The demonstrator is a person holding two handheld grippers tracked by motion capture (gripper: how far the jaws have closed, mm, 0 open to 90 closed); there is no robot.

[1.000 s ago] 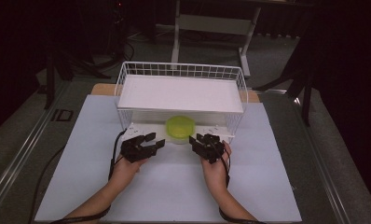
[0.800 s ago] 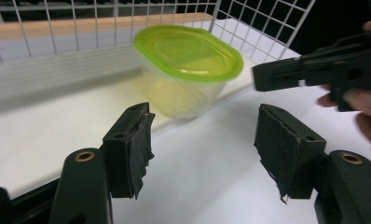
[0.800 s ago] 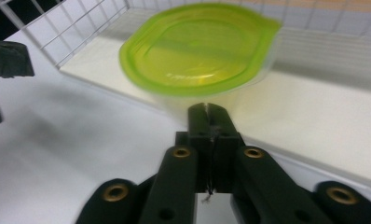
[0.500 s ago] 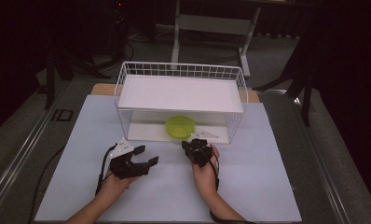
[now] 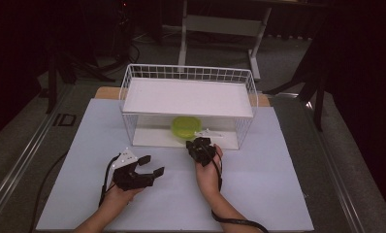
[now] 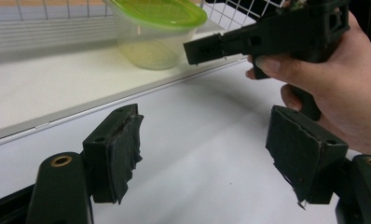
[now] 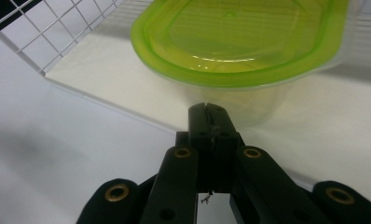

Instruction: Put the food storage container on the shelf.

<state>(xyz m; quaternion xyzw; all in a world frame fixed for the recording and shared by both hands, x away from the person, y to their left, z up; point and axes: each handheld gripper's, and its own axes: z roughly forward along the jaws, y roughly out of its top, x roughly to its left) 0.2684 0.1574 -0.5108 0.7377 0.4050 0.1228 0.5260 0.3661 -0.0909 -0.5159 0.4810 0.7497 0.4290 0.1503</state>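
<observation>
A clear tub with a lime-green lid (image 5: 185, 127) stands on the lower white board of a white wire rack (image 5: 191, 73). My right gripper (image 5: 199, 145) is just in front of the tub, shut with nothing in it. In the right gripper view its closed tips (image 7: 208, 114) nearly touch the tub (image 7: 239, 42). My left gripper (image 5: 151, 165) is open over the white mat, nearer the person and left of the tub. Its two pads (image 6: 123, 149) stand wide apart, with the tub (image 6: 155, 32) and the right gripper (image 6: 211, 46) beyond them.
The rack's upper white shelf (image 5: 188, 97) covers the tub from above, and wire walls close its sides and back. A small white thing (image 5: 209, 132) lies right of the tub. The white mat (image 5: 278, 184) spreads around both hands. Dark stands and a bench frame are behind the table.
A second ago both grippers flanked the tub. The left gripper has drawn back toward the person and to the left. The right gripper has shifted left, in front of the tub.
</observation>
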